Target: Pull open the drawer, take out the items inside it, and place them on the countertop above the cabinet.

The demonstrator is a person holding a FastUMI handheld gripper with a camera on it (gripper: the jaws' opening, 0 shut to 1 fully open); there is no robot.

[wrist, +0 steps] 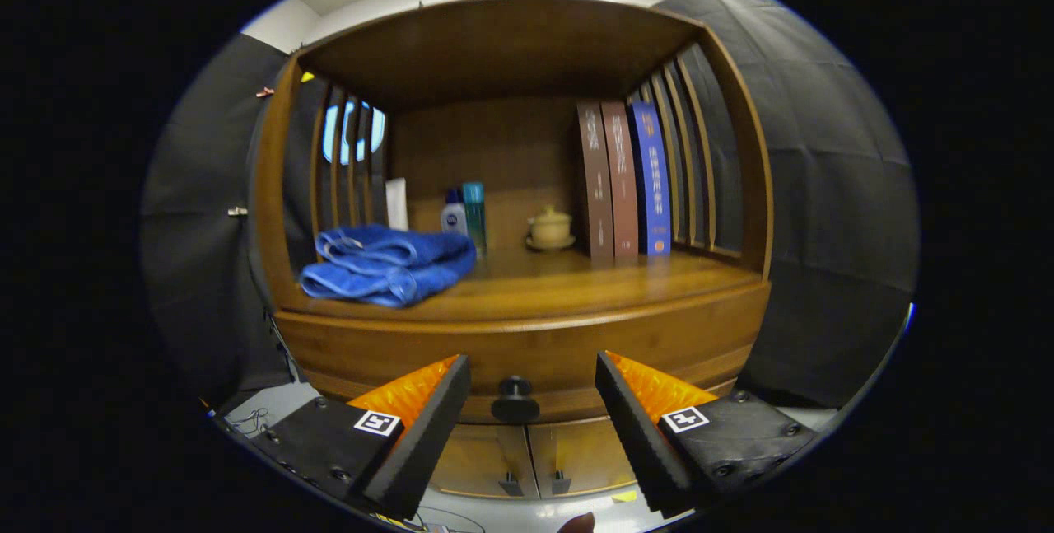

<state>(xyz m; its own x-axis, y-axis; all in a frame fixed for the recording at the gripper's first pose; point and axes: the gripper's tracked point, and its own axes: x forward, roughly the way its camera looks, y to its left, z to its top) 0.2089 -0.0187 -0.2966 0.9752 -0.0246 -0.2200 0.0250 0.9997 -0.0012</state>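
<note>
Wooden drawer [527, 352] closed, claw [533, 385] spread wide around its knob [515, 398], untouched

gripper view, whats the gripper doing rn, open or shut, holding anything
Gripper: open, holding nothing, fingers either side of the drawer knob, not touching it.

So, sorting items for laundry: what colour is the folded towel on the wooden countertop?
Blue: the folded towel, clearest in the gripper view, beyond the open gripper.
</note>
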